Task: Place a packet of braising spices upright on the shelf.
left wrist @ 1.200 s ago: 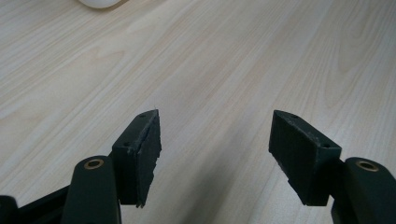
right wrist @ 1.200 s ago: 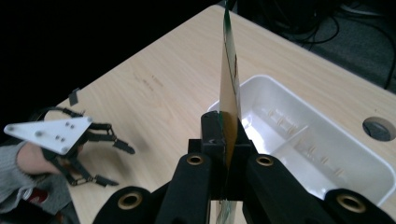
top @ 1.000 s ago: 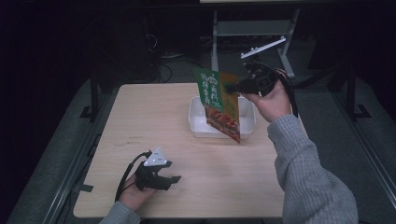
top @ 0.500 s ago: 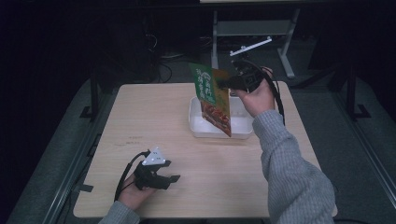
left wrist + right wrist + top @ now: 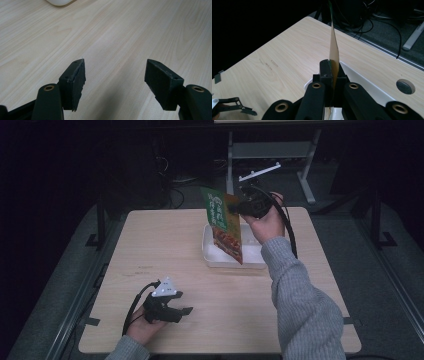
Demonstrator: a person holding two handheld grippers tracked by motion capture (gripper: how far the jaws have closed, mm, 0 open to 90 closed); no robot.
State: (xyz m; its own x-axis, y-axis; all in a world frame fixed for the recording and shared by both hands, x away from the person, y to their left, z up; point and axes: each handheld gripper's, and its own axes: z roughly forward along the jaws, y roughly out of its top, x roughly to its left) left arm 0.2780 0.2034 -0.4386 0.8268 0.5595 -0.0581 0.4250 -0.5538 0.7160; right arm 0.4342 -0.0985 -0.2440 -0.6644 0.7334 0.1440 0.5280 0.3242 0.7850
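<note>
My right gripper is clamped on the top edge of the green and orange food pouch, which hangs from the jaws with its lower end over the white tray; from the right gripper's own view the pouch stands edge-on between my pads. My left gripper rests low on the wooden table, near the front edge and well apart from the tray, jaws spread with nothing but bare tabletop between them.

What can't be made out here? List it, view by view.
- High view: the pouch print is too small to read, and it hides part of the white tray.
- Left gripper view: the top edge cuts off the tray.
- Right gripper view: the pouch shows edge-on, its faces unseen.
</note>
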